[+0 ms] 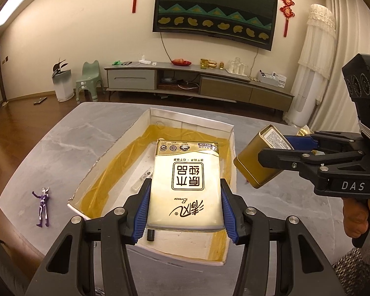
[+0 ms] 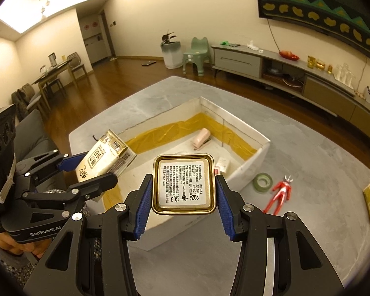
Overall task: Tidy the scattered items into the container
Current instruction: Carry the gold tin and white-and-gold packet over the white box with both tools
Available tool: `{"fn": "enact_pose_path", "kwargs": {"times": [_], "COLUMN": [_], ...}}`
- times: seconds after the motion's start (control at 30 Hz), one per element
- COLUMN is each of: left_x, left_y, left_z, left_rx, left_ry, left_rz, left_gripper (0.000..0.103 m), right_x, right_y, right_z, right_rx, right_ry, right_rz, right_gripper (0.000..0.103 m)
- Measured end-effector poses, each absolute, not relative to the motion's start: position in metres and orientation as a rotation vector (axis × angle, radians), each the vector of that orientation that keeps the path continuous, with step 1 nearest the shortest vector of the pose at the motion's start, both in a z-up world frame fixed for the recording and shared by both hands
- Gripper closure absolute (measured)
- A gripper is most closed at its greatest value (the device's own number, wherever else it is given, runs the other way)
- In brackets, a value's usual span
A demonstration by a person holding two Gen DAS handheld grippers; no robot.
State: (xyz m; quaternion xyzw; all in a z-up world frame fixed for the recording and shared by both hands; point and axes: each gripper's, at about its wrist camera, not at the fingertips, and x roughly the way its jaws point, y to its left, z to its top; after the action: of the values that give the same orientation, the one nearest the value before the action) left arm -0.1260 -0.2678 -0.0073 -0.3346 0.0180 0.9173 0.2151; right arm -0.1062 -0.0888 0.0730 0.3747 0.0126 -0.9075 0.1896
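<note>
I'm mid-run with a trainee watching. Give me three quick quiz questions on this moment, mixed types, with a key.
1. True or false: the left gripper is shut on the tissue pack.
2. What does the right gripper hold? A) roll of tape B) gold tin C) stapler
3. Fill in: the red toy figure lies on the table beside the roll of ____.

Key:
1. True; the pack hangs over the box.
2. B, the gold tin; the pink stapler already lies in the box.
3. Tape, outside the box.

Both grippers [image 1: 185,209] [image 2: 183,207] clamped, loaded.
</note>
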Motion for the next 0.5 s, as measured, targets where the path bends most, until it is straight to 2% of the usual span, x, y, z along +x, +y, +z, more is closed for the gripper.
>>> {"fn": "enact_pose_path", "kwargs": {"times": [0.5], "left_x": [-0.153], "left_y": [-0.296], "left_z": [-0.023], "left_rx": [-1.014], "left_ry": [-0.021], "left_rz": [2.579], "left_gripper": [0.051], "right_x": [-0.122], "right_y": [-0.111], "right_z": [0.066], "right_rx": [1.047], "right_ry": [0.032], "right_rz": [-2.539], "right_gripper": [0.051]}}
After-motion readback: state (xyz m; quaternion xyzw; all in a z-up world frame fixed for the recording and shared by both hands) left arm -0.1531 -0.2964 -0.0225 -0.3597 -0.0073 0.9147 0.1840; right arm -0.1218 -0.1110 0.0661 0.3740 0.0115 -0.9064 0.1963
